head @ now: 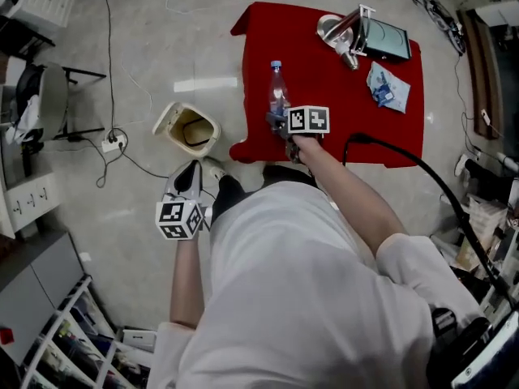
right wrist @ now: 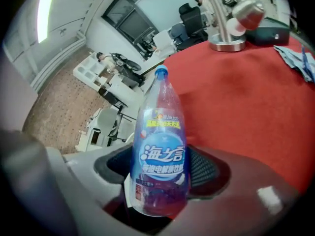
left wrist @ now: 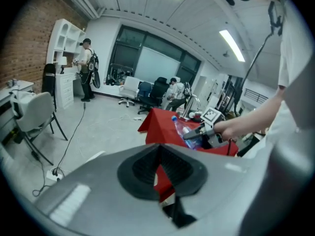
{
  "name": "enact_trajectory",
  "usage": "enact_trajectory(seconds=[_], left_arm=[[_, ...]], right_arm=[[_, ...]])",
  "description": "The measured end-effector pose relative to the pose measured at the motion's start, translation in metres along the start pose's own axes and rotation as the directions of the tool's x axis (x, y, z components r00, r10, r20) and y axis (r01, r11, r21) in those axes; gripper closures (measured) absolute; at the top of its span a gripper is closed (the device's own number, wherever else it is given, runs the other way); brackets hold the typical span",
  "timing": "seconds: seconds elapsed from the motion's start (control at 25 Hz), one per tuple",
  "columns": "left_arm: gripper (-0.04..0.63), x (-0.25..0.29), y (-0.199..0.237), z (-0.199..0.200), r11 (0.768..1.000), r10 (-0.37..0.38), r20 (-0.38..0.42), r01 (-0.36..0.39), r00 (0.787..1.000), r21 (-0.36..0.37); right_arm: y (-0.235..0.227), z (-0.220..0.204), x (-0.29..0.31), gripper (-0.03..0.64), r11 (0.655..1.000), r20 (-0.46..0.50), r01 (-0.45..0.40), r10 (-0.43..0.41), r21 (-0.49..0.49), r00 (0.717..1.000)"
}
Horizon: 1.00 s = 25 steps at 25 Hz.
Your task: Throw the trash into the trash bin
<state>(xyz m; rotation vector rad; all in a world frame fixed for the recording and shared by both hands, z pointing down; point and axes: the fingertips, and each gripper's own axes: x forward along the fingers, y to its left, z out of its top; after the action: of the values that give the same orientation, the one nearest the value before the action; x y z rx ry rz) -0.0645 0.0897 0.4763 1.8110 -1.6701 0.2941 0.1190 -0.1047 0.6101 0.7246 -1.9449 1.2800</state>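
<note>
A clear plastic bottle [head: 278, 94] with a blue cap and blue label stands upright near the front left of the red table [head: 332, 128]. My right gripper [head: 285, 126] is shut on its lower part; in the right gripper view the bottle [right wrist: 160, 151] fills the space between the pads. A crumpled blue-and-white wrapper [head: 388, 87] lies at the table's right. The cream trash bin [head: 188, 128] stands open on the floor left of the table. My left gripper [head: 188, 178] hangs below the bin, shut and holding nothing [left wrist: 158, 167]. It looks toward the bottle [left wrist: 184, 132].
At the table's far end are a metal lamp [head: 340, 31] and a dark tablet [head: 386, 39]. A power strip [head: 113, 143] and cables lie on the floor left of the bin. A chair [head: 45, 96] and shelves stand at the left.
</note>
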Motion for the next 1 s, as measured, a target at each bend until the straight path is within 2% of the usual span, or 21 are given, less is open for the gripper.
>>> enact_trajectory(seconds=[0.24, 0.44, 0.6, 0.68, 0.8, 1.0], left_arm=[[0.589, -0.027, 0.038, -0.032, 0.994, 0.068, -0.002, -0.068, 0.998, -0.082], [0.589, -0.045, 0.072, -0.049, 0.985, 0.112, -0.007, -0.112, 0.994, -0.132], [0.589, -0.059, 0.101, -0.063, 0.976, 0.137, -0.022, -0.138, 0.99, -0.168], [0.589, -0.061, 0.115, -0.07, 0.973, 0.143, -0.028, -0.146, 0.989, -0.177], [0.589, -0.06, 0.133, -0.08, 0.97, 0.153, -0.029, -0.156, 0.988, -0.185], [0.589, -0.055, 0.149, -0.101, 0.963, 0.164, -0.033, -0.167, 0.986, -0.213]], right_arm=[[0.089, -0.035, 0.05, 0.29, 0.98, -0.147, -0.15, 0.131, -0.128, 0.98], [0.152, -0.067, 0.092, 0.29, 0.948, -0.271, -0.253, 0.196, -0.192, 0.942], [0.182, -0.1, 0.119, 0.29, 0.927, -0.369, -0.3, 0.204, -0.224, 0.907], [0.189, -0.121, 0.133, 0.29, 0.925, -0.427, -0.32, 0.21, -0.205, 0.88], [0.189, -0.153, 0.158, 0.29, 0.939, -0.502, -0.32, 0.218, -0.124, 0.837], [0.174, -0.188, 0.201, 0.29, 0.958, -0.572, -0.272, 0.174, -0.088, 0.801]])
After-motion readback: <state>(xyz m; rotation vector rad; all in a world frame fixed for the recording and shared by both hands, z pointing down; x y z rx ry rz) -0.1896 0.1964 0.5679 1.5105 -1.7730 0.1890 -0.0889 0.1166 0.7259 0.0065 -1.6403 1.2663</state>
